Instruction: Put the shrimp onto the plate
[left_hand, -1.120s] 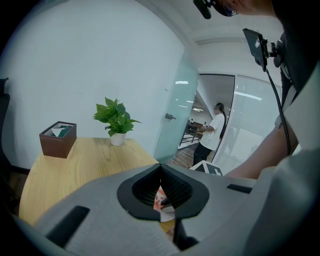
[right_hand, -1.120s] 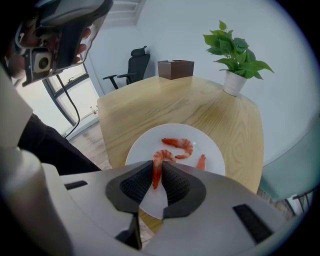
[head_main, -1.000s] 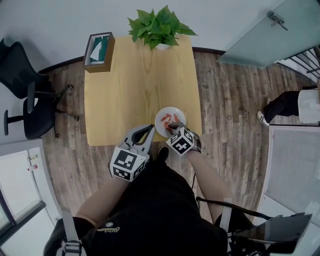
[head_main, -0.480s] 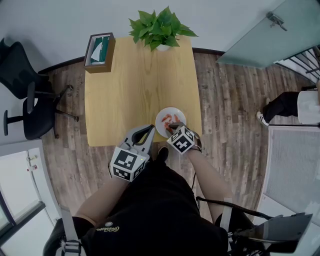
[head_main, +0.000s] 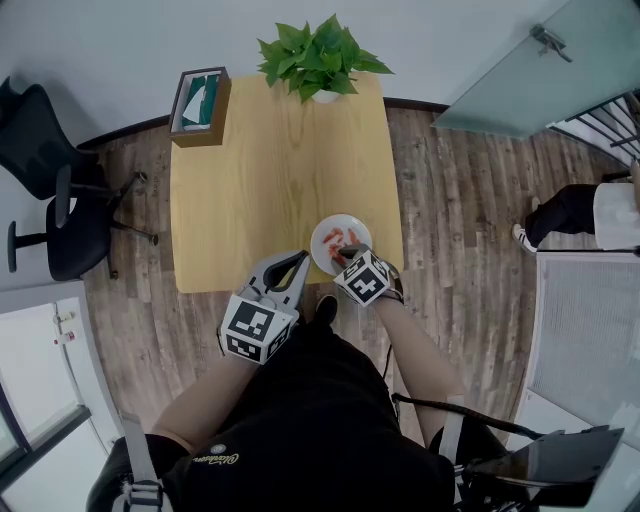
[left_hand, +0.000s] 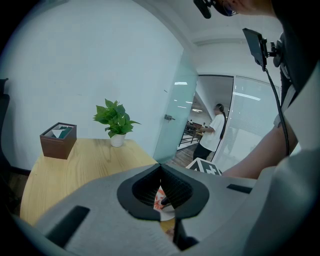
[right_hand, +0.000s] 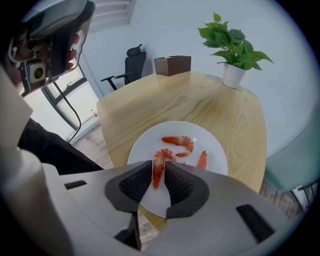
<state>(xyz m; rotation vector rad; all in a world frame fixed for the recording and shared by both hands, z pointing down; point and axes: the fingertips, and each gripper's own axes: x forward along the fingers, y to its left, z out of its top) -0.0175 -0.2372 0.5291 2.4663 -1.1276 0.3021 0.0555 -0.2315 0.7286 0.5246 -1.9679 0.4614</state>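
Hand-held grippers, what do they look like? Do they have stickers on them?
The left hand-held gripper and the right hand-held gripper each have a smooth grey shell and two pointed jaws lined with black ribbed pads. Each carries a cube covered in black-and-white square markers. The person's forearms are bare; the clothes are black.

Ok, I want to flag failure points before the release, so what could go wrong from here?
The shrimp pinched in the right gripper's jaws hangs toward the plate's near side, so it might land on the rim and slide off. The plate sits close to the table's near edge; a bump from the gripper could shove it over. The drop could also hit the two shrimps lying there.
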